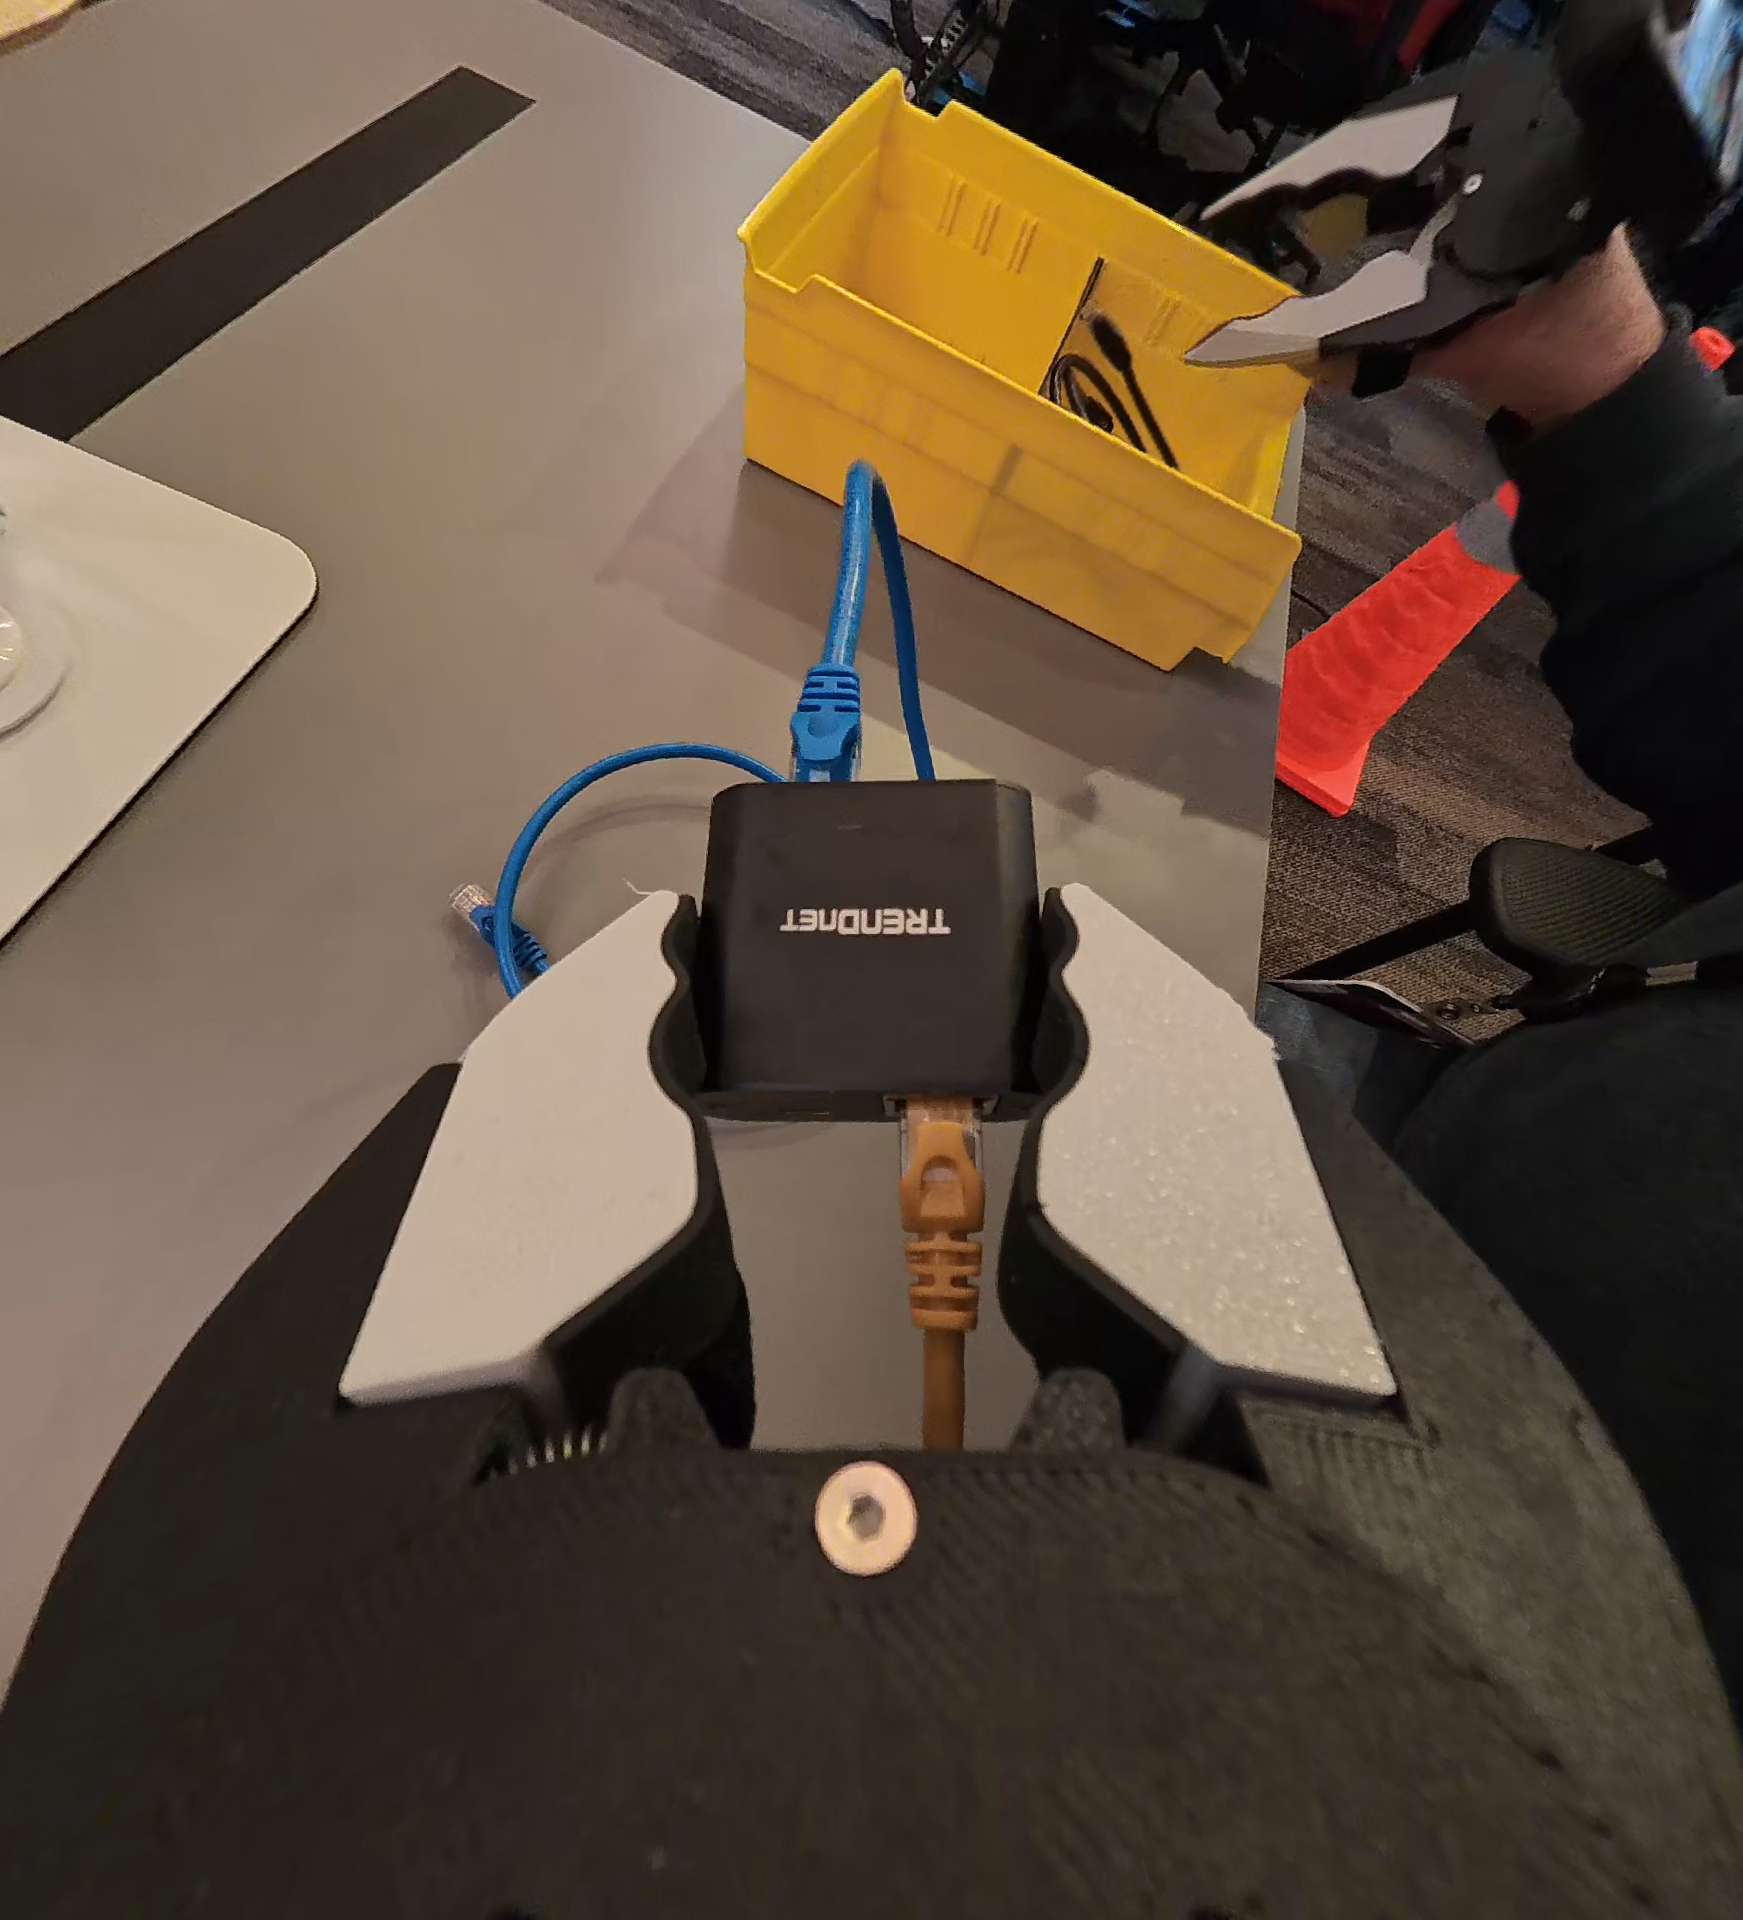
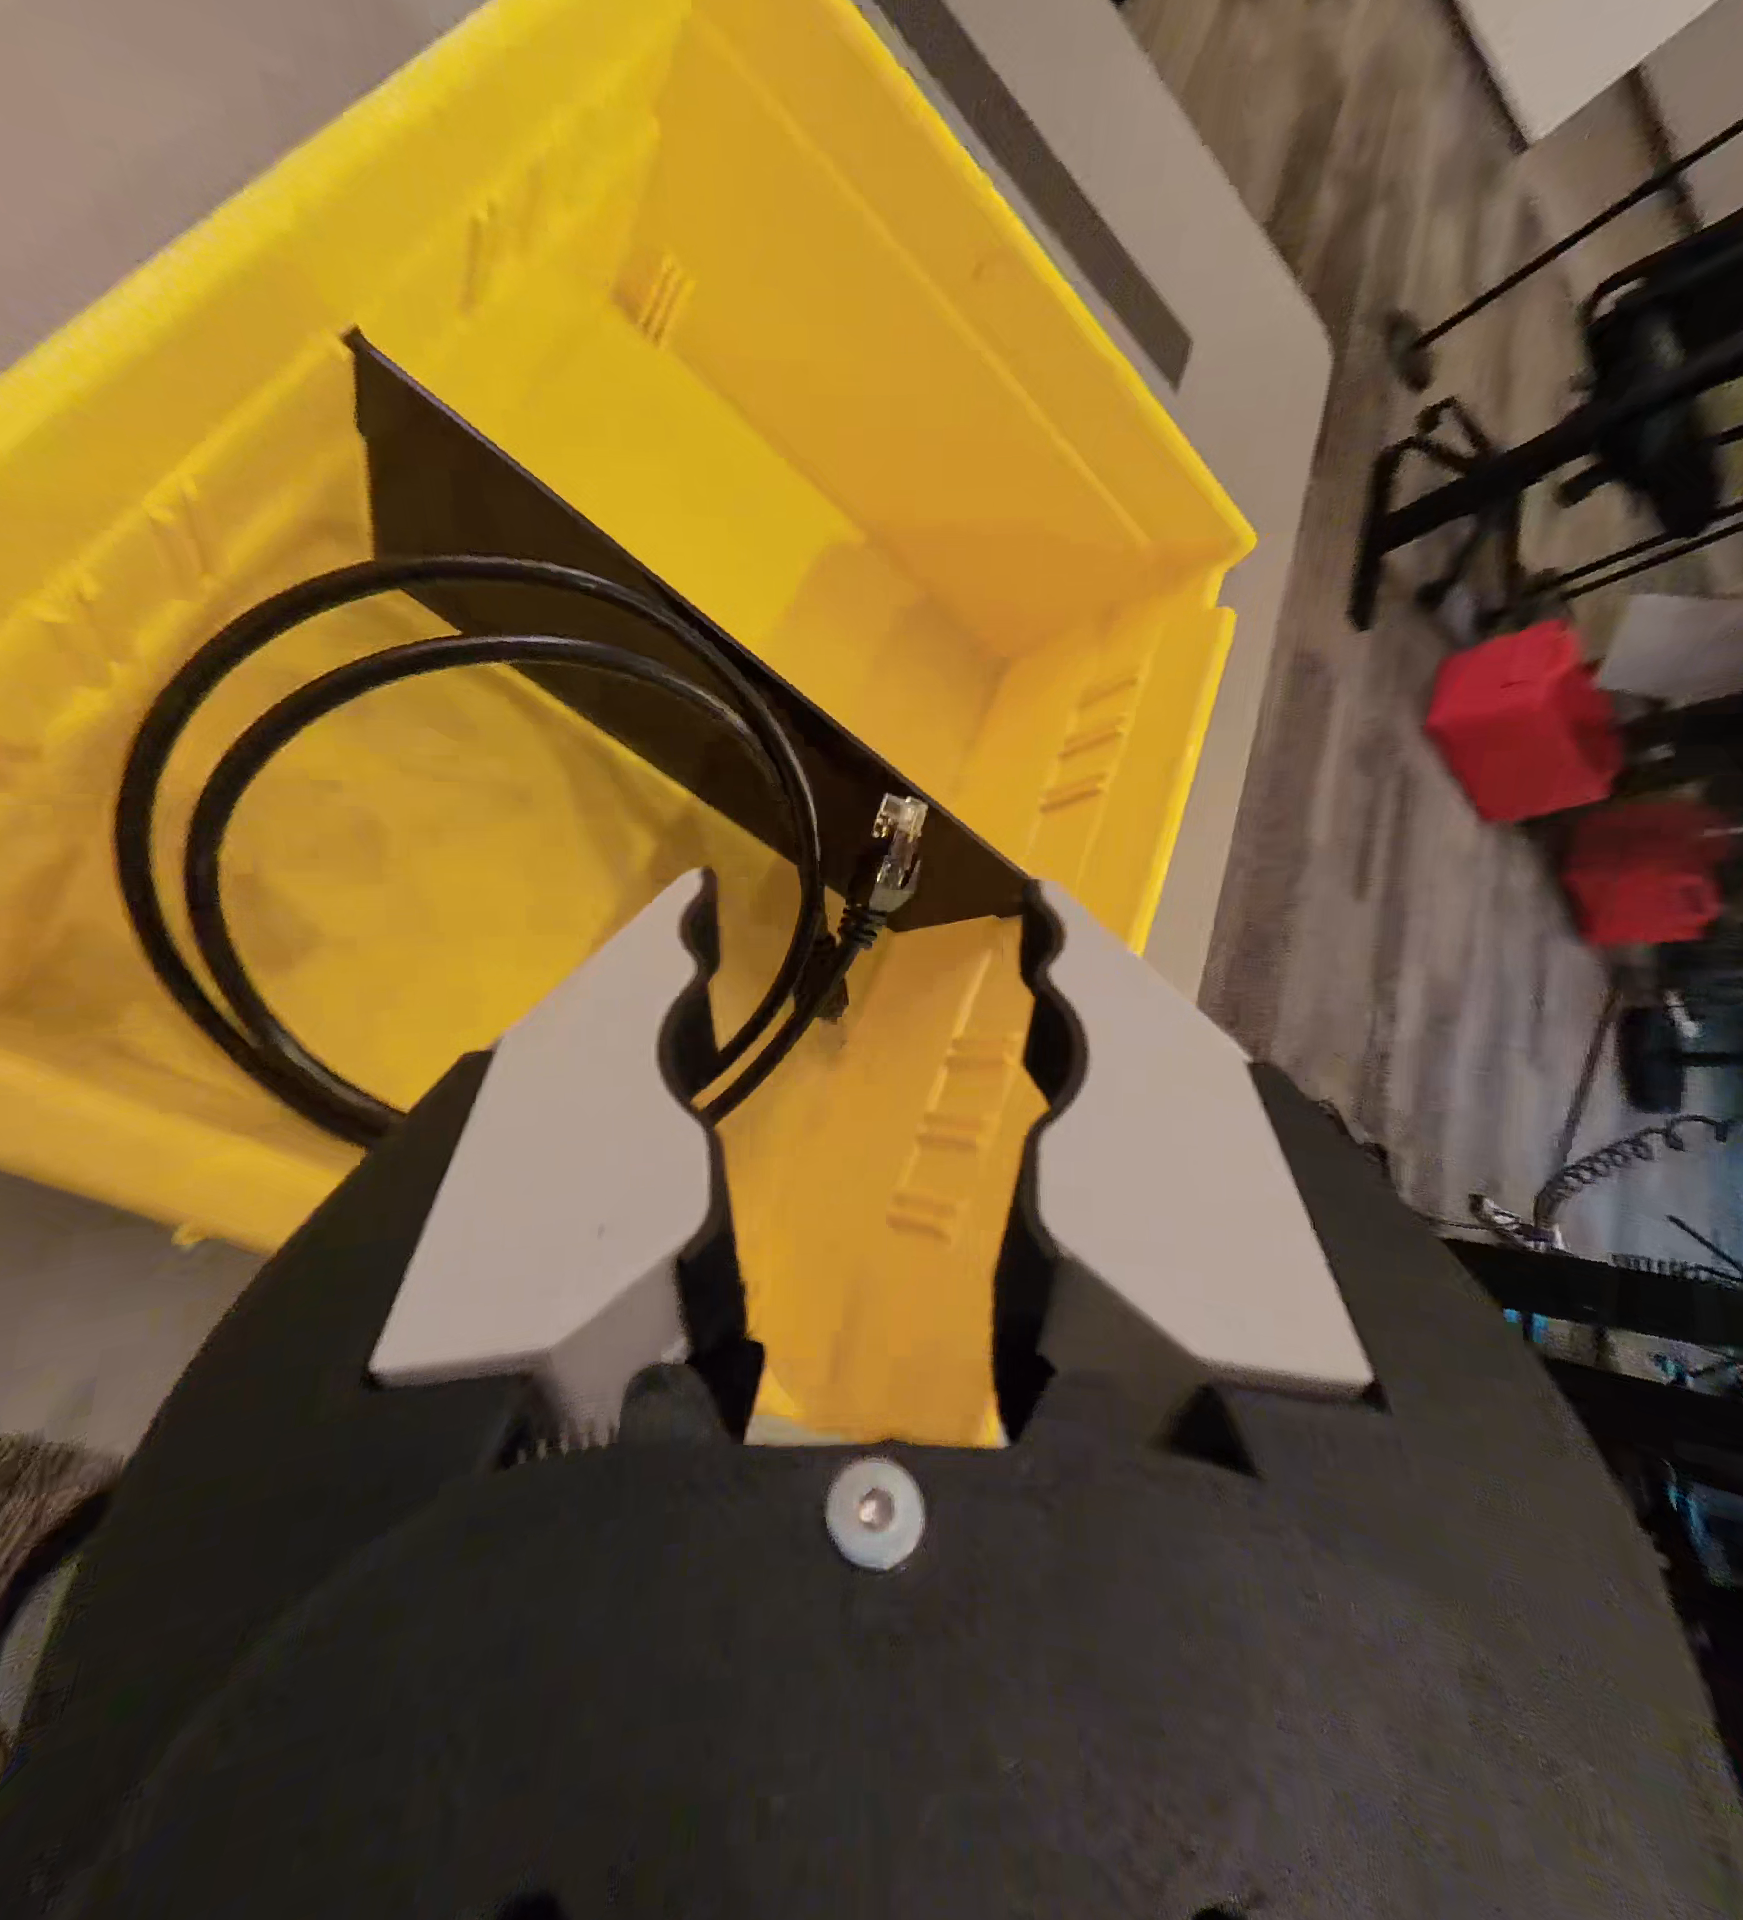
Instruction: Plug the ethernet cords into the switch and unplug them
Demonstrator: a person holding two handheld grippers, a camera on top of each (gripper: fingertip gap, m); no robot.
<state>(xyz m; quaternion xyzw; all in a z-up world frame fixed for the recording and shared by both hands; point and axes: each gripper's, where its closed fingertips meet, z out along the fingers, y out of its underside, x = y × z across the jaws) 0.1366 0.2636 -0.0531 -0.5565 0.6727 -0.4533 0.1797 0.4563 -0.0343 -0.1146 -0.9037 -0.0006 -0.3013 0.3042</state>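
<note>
Orange cord (image 1: 940, 1278) vanishes under left tool (image 1: 865, 914).

We find the near side of the switch (image 1: 862, 935) crowded: our left gripper (image 1: 862, 914) clamps its two flanks, and the tan cord (image 1: 942, 1226) runs back between the fingers. Its far side is blocked by the blue cord (image 1: 851, 634), plugged in and looping toward the yellow bin (image 1: 1002, 499) at the desk's (image 1: 410, 499) right edge. Left of the switch the desk lies bare up to a white base (image 1: 98, 623). Over the bin, our right gripper (image 2: 867, 904) hovers with jaws apart; the black cord (image 2: 223, 748) coils against a black divider (image 2: 555, 582), while the compartment beyond stands free.
</note>
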